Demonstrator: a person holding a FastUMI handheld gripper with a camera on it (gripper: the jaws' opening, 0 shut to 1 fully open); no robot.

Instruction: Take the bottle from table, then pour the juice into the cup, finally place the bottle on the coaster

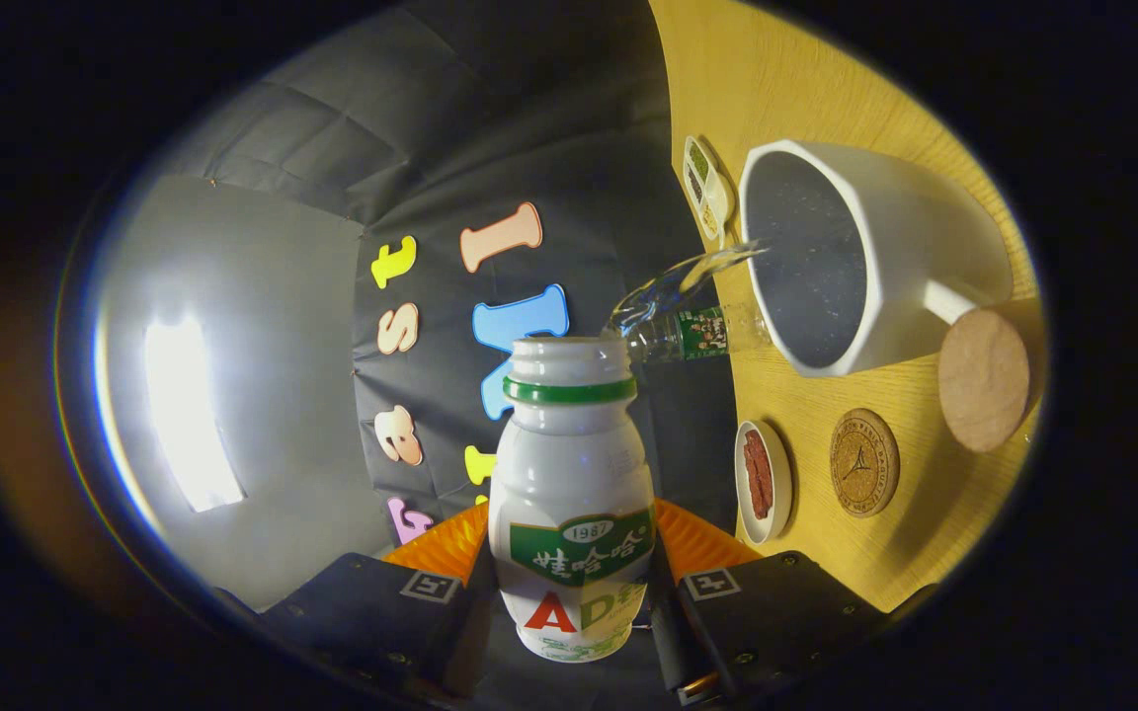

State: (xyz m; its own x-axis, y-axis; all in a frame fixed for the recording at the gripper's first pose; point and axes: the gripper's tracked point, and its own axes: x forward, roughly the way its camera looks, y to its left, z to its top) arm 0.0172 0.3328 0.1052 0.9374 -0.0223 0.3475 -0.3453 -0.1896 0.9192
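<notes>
Wooden table (776, 79) tilted in view, far white cup (865, 257) near cork coaster (863, 462). Gripper (569, 592) clamped on white bottle (569, 494), cap off, mouth left of cup.

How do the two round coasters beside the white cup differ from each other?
The cork coaster lies flat on the table and bears a dark printed emblem; the plain wooden coaster has no print, looks larger, and sits against the white cup. Both are round and brownish. The gripper is shut on the bottle.
</notes>
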